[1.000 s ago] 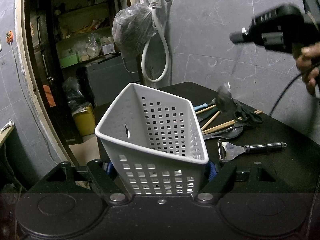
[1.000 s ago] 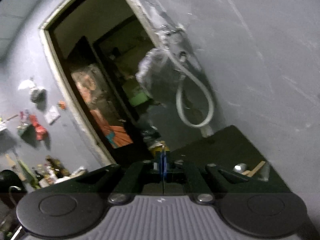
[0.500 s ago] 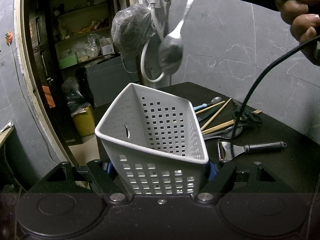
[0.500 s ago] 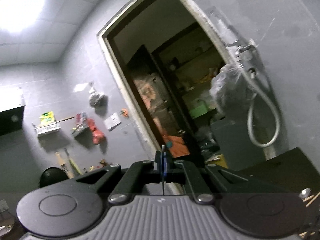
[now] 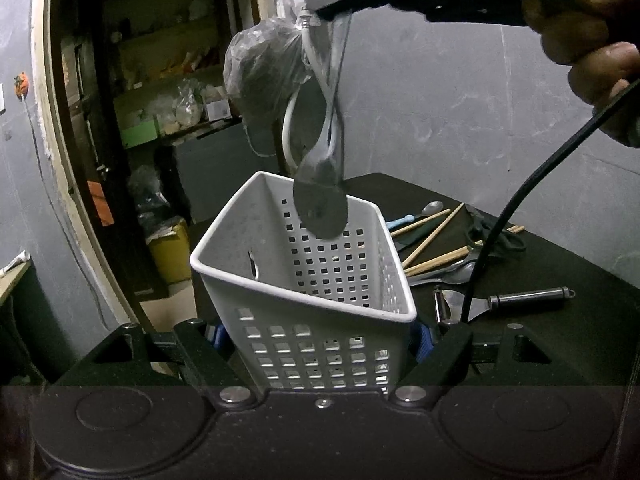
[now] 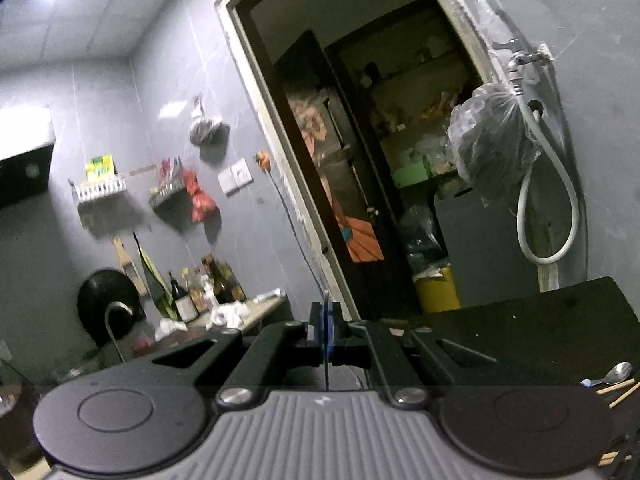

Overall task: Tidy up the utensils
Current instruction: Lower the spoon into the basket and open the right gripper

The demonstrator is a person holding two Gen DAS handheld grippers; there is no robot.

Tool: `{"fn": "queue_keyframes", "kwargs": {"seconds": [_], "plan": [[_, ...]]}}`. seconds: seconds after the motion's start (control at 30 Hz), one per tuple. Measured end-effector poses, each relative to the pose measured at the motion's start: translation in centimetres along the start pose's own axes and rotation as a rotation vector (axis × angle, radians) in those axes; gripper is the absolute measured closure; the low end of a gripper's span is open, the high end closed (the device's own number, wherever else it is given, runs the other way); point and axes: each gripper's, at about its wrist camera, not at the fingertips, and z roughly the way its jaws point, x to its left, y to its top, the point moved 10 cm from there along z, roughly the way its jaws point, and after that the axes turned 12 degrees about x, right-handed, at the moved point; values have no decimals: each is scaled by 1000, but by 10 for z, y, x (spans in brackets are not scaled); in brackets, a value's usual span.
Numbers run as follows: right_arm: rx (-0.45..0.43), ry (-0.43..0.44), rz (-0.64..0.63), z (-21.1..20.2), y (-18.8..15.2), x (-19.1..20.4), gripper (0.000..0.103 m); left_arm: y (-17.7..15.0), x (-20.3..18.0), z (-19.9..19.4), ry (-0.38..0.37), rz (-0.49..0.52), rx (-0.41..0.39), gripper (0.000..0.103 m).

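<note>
Behind your black table stands a grey tiled wall with a dark doorway onto cluttered shelves, and a white hose loops from the tap beside a knotted plastic bag. A second ago your right gripper was off to the right with the spoon blurred above the pile; now it sits high over the white basket, clamped on the spoon's handle, so the spoon hangs bowl-down with its bowl just above the basket's far rim. That puts you, as I judge it, 1 lowering and 1 release away from stowing this utensil. Your left gripper has not shifted: its jaws stay pressed against the basket's 2 side walls, holding it tilted toward you. The basket is thin moulded plastic, tapered, pierced with rows of square holes, and looks empty. The spoon is dull, thin metal, seen edge-on in the right wrist view. On the table remain pale wooden chopsticks, a metal peeler with a dark cylindrical handle, another spoon and black-handled scissors.
</note>
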Motion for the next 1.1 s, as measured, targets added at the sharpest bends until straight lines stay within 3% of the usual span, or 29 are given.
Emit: {"fn": "queue_keyframes", "kwargs": {"seconds": [0.27, 0.6, 1.1], "plan": [[67, -76, -69, 14, -22, 18, 101, 0, 0, 2, -15, 18, -26, 22], [54, -186, -68, 21, -46, 11, 101, -1, 2, 3, -39, 33, -37, 22], [84, -205, -196, 35, -63, 34, 99, 1, 5, 6, -58, 44, -30, 23]]}}
